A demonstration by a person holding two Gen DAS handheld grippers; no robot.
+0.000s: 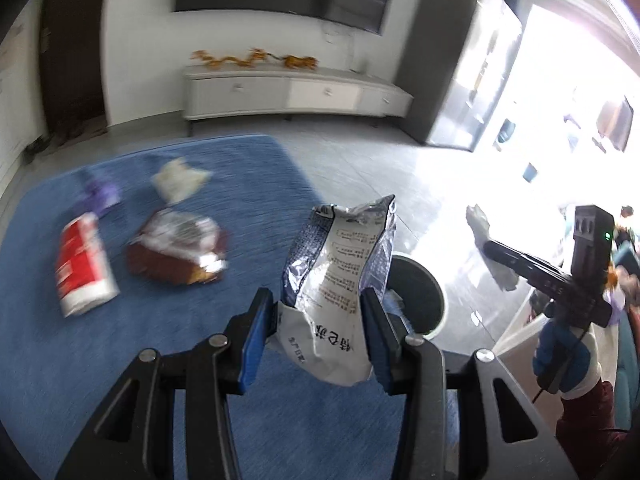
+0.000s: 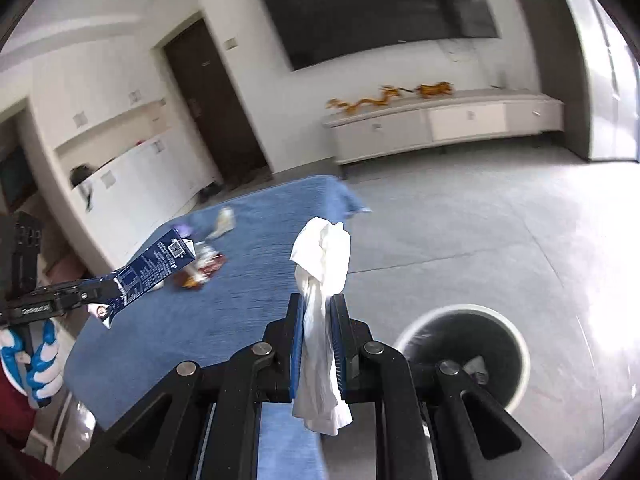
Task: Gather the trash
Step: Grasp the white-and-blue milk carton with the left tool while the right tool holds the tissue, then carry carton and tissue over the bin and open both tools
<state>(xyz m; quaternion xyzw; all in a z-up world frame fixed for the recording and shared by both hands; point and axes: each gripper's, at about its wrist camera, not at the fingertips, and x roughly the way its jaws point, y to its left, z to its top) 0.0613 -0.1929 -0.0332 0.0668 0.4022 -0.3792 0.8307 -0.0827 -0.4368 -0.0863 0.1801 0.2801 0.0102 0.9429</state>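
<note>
My left gripper (image 1: 318,312) is shut on a blue and white crumpled carton (image 1: 340,276), held above the blue rug; it also shows in the right wrist view (image 2: 154,268). My right gripper (image 2: 318,312) is shut on a white tissue (image 2: 322,280), also seen in the left wrist view (image 1: 486,240). A round trash bin (image 2: 464,356) stands on the floor just right of the rug; in the left wrist view the bin (image 1: 420,292) lies behind the carton. On the rug lie a red and white package (image 1: 82,264), a brown wrapper (image 1: 178,252), a white wrapper (image 1: 180,178) and a purple scrap (image 1: 100,194).
The blue rug (image 1: 120,360) covers the floor on the left; grey tiles (image 2: 480,240) lie to the right. A low white TV cabinet (image 1: 296,92) stands against the far wall under a dark screen. A dark door (image 2: 212,108) is at the left.
</note>
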